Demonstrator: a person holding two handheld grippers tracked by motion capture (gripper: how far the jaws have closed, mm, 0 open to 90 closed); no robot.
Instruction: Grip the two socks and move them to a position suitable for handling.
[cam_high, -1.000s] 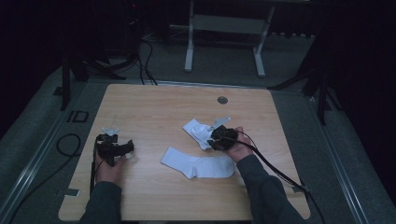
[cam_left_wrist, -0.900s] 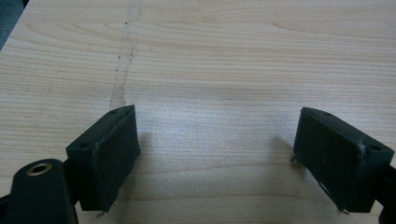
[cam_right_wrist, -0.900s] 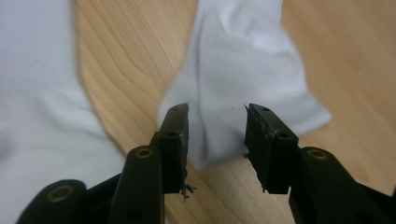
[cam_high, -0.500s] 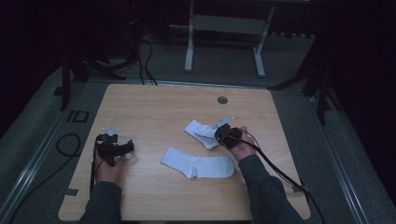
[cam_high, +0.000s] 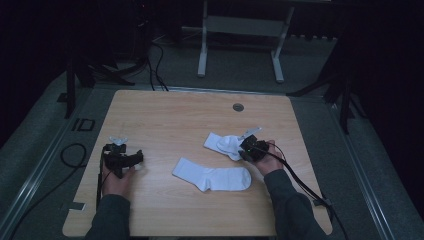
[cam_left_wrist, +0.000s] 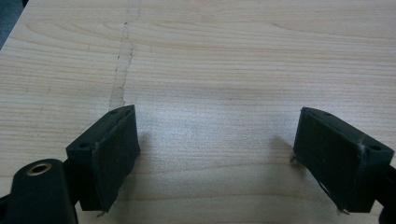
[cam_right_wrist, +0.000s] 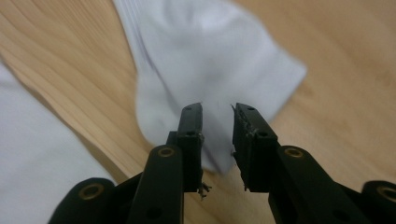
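Two white socks lie on the wooden table (cam_high: 175, 115). One sock (cam_high: 212, 176) is spread flat near the middle front. The other, a crumpled sock (cam_high: 224, 143), lies just behind it to the right. My right gripper (cam_high: 246, 149) is at that sock's right end. In the right gripper view its jaws (cam_right_wrist: 217, 109) stand a narrow gap apart above the crumpled sock (cam_right_wrist: 210, 56). They have just been opening, and nothing is pinched between them. The flat sock (cam_right_wrist: 28, 154) shows at the left there. My left gripper (cam_high: 131, 159) rests at the table's left, wide open (cam_left_wrist: 215, 112) over bare wood.
A round cable hole (cam_high: 238, 107) sits near the table's far edge. The right gripper's cable (cam_high: 300, 185) trails off toward the front right corner. Beyond the table stands a metal frame (cam_high: 240, 45). Cables (cam_high: 75, 155) lie on the floor at the left.
My right gripper has shifted a little to the right, at the crumpled sock's right end. That sock now lies bunched slightly further right. The left gripper has stayed put.
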